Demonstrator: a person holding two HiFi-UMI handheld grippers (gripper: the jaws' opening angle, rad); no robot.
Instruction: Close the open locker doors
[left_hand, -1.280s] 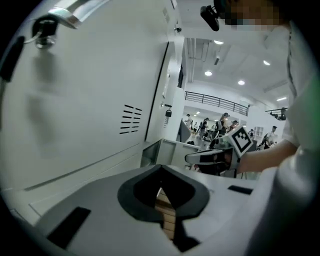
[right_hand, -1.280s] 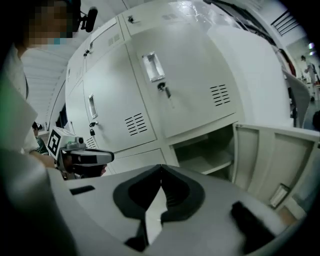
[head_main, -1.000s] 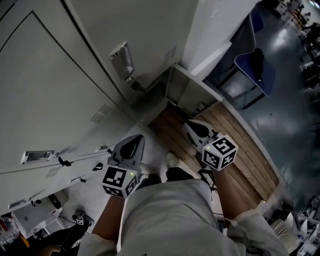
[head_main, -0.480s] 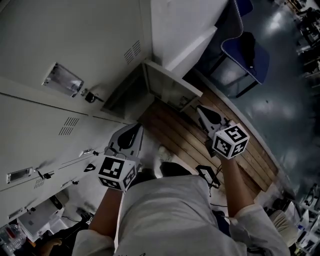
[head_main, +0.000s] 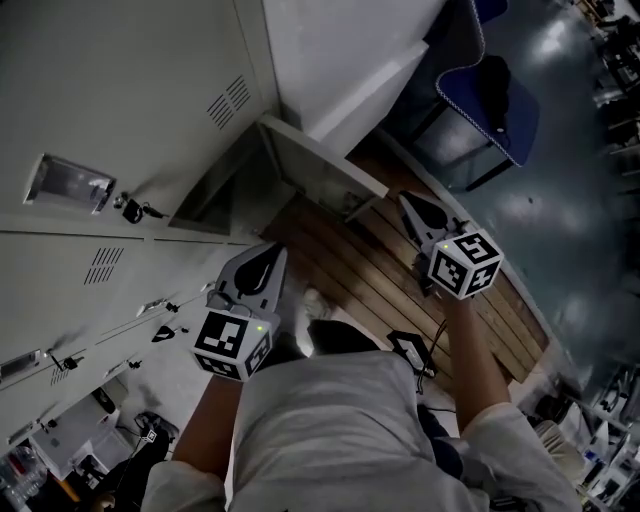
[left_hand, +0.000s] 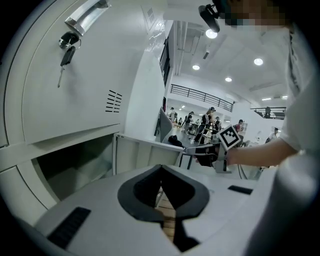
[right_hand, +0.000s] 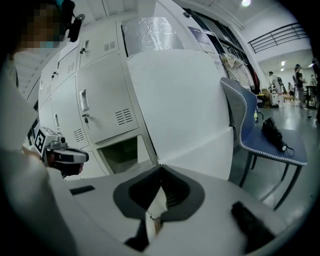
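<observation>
Swung-out bottom locker: the open door (head_main: 325, 172) stands at roughly a right angle to the row of lockers. It is hinged beside its dark open compartment (head_main: 213, 195), and its free edge reaches out over the wooden floor (head_main: 375, 280). The door's long top edge runs from the hinge outward toward the right tool (head_main: 407, 202). That tool, jaws together and holding nothing, hovers just beyond the door's free edge, on the side away from the hinge. The left tool (head_main: 267, 256), likewise closed on nothing, hangs on the door's inner side. It faces the panelled inner face and the compartment mouth, and lies farther from the free edge than its partner. Judged from this, the right tool is the nearer one for the job. A push would have to land on the door's outer face, close to the free edge. It would then carry the door round toward the compartment, through the space where the left tool sits. Above the door's compartment, the neighbouring locker is shut, with a key (head_main: 130, 209) hanging in its lock. A blue chair (head_main: 495, 100) stands well beyond the door's outer face
</observation>
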